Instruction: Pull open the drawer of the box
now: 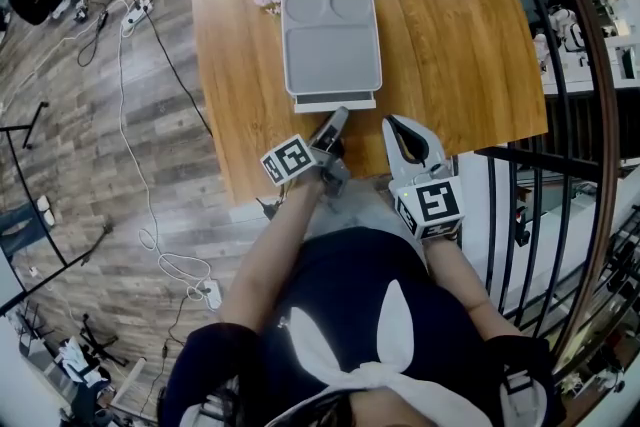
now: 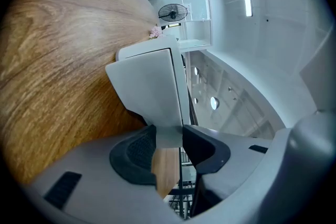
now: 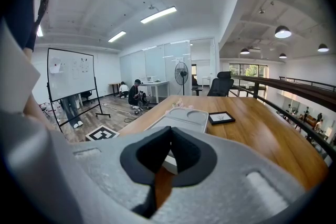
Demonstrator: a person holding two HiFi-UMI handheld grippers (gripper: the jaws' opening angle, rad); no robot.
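The box (image 1: 331, 35) is seen lying flat on the wooden bench (image 1: 455, 35), close to its near edge. Its drawer (image 1: 335, 102) is seen showing as a thin pale strip on the near side, so it is judged to be barely out.

The left tongs (image 1: 337, 118) are closed on the drawer's small grey pull tab (image 2: 169, 132), and both pads are pressed against it. The right tongs (image 1: 397, 127) are closed on nothing and held just beside the box, to its right, without touching it.

The box is judged to be light, stiff moulded plastic with a smooth finish, so it may be dragged across the bench as a whole if the drawer is pulled while the body is left unbraced. The tab is taken to be the proper place to hold, since it is the only part of the drawer front seen standing proud. It is thin, so a pull square to the drawer front is advised, as the pads could otherwise slip off. A steadying press on the lid by the free tongs is thought useful.
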